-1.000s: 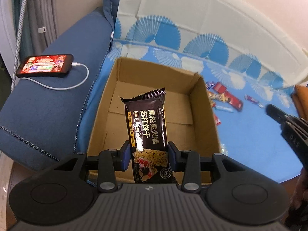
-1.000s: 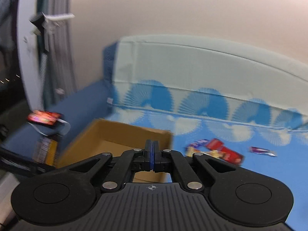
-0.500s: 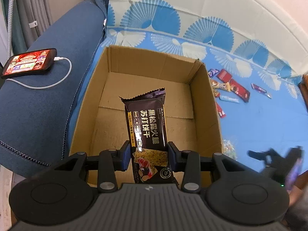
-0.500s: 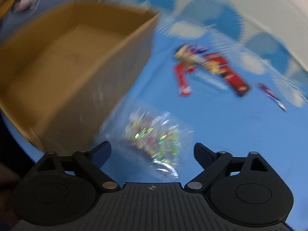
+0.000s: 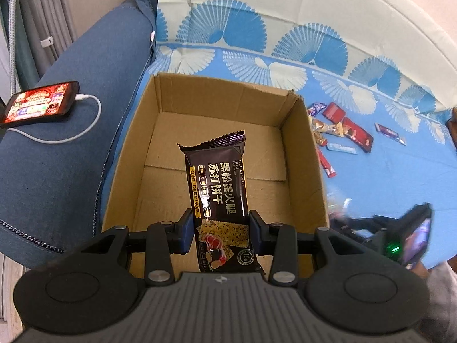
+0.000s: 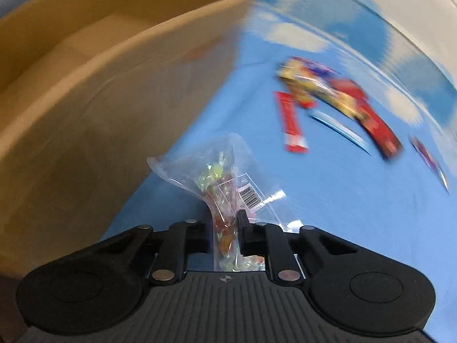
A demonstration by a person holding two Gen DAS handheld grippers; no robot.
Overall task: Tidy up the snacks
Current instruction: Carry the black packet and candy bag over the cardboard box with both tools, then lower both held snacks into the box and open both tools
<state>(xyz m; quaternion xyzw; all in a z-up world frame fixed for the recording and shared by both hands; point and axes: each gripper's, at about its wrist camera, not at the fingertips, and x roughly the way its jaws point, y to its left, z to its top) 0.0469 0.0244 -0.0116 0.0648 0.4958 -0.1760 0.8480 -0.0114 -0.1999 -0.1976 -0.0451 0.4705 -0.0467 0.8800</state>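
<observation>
My left gripper (image 5: pixel 220 230) is shut on a black cracker packet (image 5: pixel 218 188) and holds it above the open cardboard box (image 5: pixel 302 148), near its front wall. My right gripper (image 6: pixel 224 235) is shut on a clear bag of small candies (image 6: pixel 225 183), just right of the box's outer wall (image 6: pixel 100 120) over the blue sheet. The right gripper also shows, blurred, at the lower right of the left wrist view (image 5: pixel 400 237).
Several loose snack bars (image 5: pixel 340 128) lie on the blue patterned sheet right of the box; they show blurred in the right wrist view (image 6: pixel 337 100). A phone (image 5: pixel 37 104) on a white cable rests on the blue sofa arm at left.
My right gripper swung down beside the box, opened over the candy bag, then shut on it. My left gripper kept the cracker packet over the box and shifted slightly.
</observation>
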